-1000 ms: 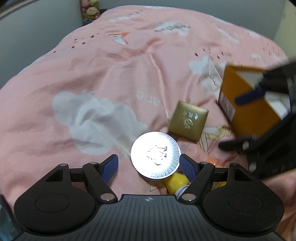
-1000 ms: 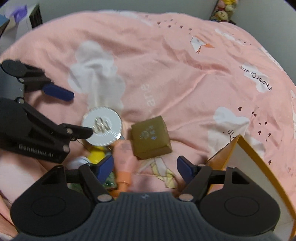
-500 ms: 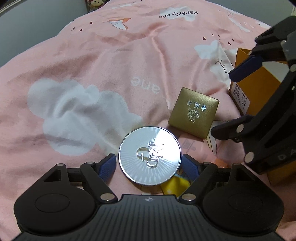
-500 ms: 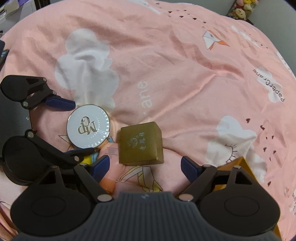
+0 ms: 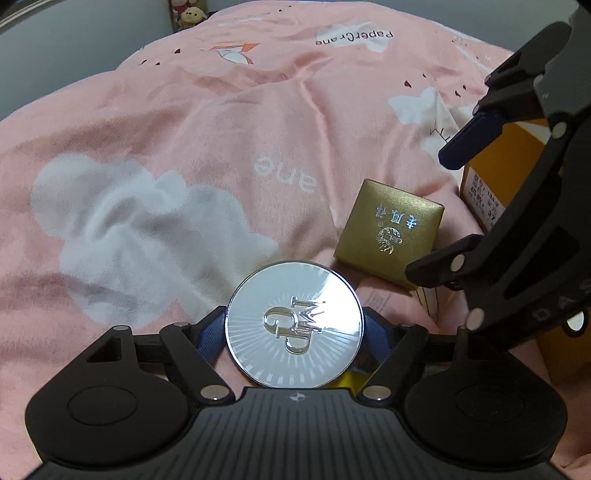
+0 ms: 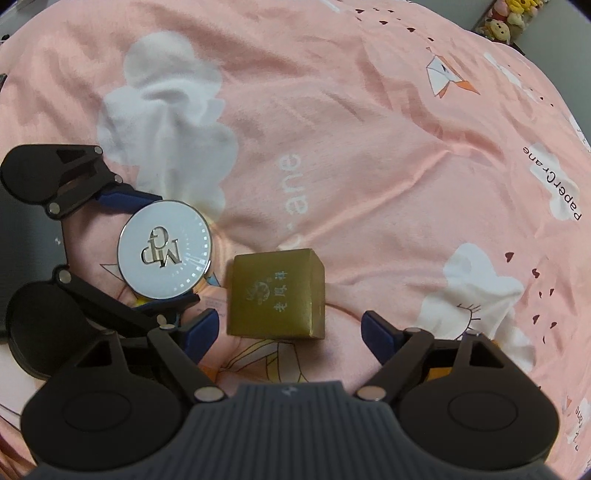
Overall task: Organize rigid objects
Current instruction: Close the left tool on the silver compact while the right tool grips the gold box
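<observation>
A round silver compact (image 5: pixel 294 325) with raised letters lies on the pink bed cover. My left gripper (image 5: pixel 294 332) has its blue pads on both sides of the compact, touching or nearly touching it; it also shows in the right wrist view (image 6: pixel 162 254). A gold square box (image 5: pixel 389 230) lies just right of the compact. My right gripper (image 6: pixel 288 328) is open, its pads either side of the gold box (image 6: pixel 277 291), which lies just beyond them. The right gripper also shows at the right of the left wrist view (image 5: pixel 458 210).
An orange cardboard box (image 5: pixel 491 184) stands at the right behind the right gripper. A yellow item (image 5: pixel 345 380) and a pink tube (image 6: pixel 214 306) lie under or beside the compact. Plush toys (image 6: pixel 509 18) sit beyond the bed's far edge.
My left gripper has moved forward around the silver compact and its pads have closed in on it. My right gripper has moved closer to the gold box.
</observation>
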Tool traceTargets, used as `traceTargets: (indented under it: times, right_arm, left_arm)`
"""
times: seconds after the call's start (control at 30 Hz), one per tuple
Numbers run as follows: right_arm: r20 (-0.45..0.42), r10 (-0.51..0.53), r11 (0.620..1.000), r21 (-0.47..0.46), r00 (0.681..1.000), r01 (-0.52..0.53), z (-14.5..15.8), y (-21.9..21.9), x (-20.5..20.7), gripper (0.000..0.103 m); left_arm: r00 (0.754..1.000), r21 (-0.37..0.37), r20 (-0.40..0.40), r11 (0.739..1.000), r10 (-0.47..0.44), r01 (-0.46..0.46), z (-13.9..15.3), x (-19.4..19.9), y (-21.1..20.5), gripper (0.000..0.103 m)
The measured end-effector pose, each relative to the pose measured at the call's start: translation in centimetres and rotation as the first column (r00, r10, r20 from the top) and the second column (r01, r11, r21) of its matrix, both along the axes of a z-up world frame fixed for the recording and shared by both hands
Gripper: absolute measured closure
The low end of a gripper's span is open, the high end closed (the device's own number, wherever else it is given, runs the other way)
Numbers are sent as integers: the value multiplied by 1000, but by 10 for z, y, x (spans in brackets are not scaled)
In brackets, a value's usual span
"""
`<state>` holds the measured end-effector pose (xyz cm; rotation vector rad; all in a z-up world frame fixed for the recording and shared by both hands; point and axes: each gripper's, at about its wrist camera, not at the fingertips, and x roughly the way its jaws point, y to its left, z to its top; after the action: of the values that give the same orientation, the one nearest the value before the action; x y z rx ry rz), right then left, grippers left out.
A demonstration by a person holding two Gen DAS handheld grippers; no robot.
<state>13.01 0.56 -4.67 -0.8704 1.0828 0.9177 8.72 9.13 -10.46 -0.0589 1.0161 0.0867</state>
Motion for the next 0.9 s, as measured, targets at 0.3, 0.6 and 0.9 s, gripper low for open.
traceTargets:
  times: [0.3,0.6,0.9]
  right_arm:
    - [-2,-5,1000,7,1000,5,-3,9,3,21]
    - [-33,-26,999,-26,999,25,-25,29,11,40]
    - [-47,-55,998,-39,997,53,-31,37,17,41]
  left_arm:
    - [997,-21,38,998,62,-61,12,-16,11,15]
    - [998,-25,18,998,59,-58,3,-3,13,14]
    - [999,-26,9,998,50,-50,-6,11,14,11]
